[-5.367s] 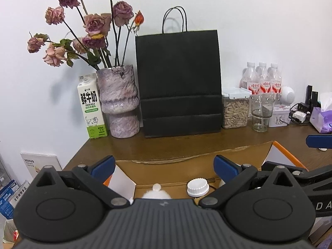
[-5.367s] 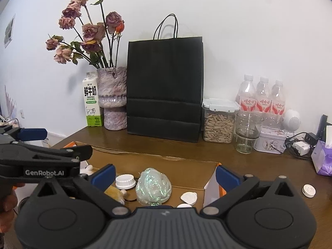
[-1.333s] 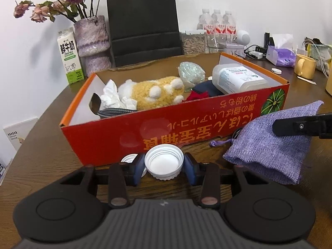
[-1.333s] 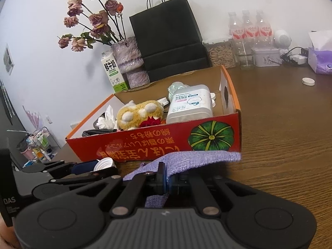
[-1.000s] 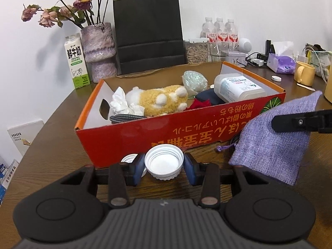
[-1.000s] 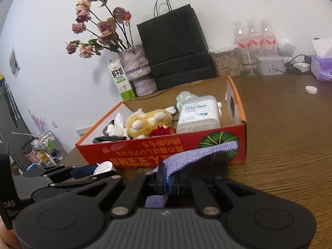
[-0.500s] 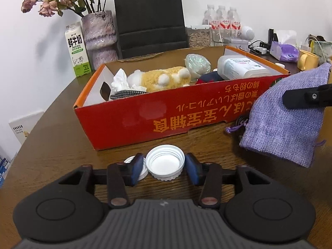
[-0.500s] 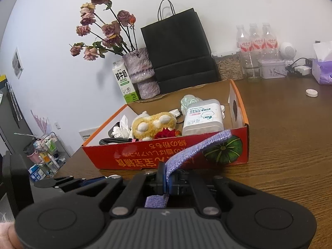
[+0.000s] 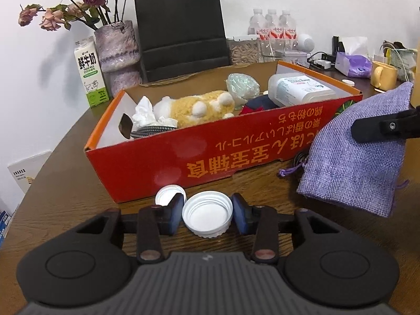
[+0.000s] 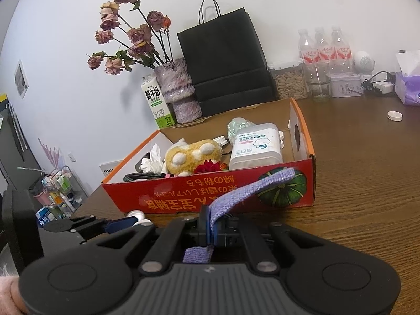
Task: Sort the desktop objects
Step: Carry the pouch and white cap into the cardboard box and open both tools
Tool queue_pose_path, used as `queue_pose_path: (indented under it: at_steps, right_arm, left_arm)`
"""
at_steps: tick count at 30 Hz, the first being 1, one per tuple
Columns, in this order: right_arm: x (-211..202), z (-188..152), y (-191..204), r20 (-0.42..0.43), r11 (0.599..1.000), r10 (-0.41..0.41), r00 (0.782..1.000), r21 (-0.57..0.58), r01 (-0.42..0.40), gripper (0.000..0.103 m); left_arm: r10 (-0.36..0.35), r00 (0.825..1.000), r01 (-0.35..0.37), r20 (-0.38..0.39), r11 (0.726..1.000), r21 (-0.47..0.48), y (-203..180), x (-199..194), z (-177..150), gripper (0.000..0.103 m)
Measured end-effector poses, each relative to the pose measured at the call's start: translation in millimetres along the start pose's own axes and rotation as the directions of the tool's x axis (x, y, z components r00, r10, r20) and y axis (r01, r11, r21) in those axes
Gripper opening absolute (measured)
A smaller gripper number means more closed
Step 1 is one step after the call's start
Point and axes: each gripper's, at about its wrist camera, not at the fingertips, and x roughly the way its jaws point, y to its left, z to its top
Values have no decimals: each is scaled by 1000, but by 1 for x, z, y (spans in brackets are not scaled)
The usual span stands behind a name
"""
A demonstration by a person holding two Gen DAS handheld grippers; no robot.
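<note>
My left gripper [image 9: 207, 213] is shut on a white bottle cap [image 9: 207, 216], open side up, just in front of the red cardboard box [image 9: 210, 155]. A second white cap [image 9: 168, 197] lies on the table beside its left finger. My right gripper [image 10: 212, 227] is shut on a purple burlap pouch [image 10: 249, 190], lifted in front of the box's right end; it also shows in the left wrist view [image 9: 359, 155]. The box [image 10: 204, 194] holds a yellow plush toy [image 9: 199, 107], tissue, a wipes tub [image 9: 299, 89] and a green mesh ball.
Behind the box stand a black paper bag [image 9: 181, 26], a vase of dried roses [image 9: 116, 50], a milk carton [image 9: 90, 72], water bottles and jars. A yellow mug [image 9: 383, 74] and a tissue pack are at the right. A small white cap [image 10: 395, 116] lies on the bare wooden table.
Since 5.4 s ago both grippers closed: the left on the white cap, the right on the pouch. In the last second the pouch has risen and both grippers shifted slightly.
</note>
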Motion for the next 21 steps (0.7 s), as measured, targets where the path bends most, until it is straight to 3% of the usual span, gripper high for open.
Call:
queue_pose_path:
  at_steps: [10,15,21]
  right_arm:
    - [-15,10,3,52,999,32,998,-1,-32,2]
    - [-23,30,6,103,997,74,992,-5,-74,2]
    - [-13,64,12,164,995,97,982,-20,-95,2]
  left_arm:
    - [6,995,-4,96,1000,-19,4,-33,16,41]
    - [16,984,-9,176,999,-40,10,-51,40,41]
    - [36,972,-16,231,996,-87,20,-45,72,41]
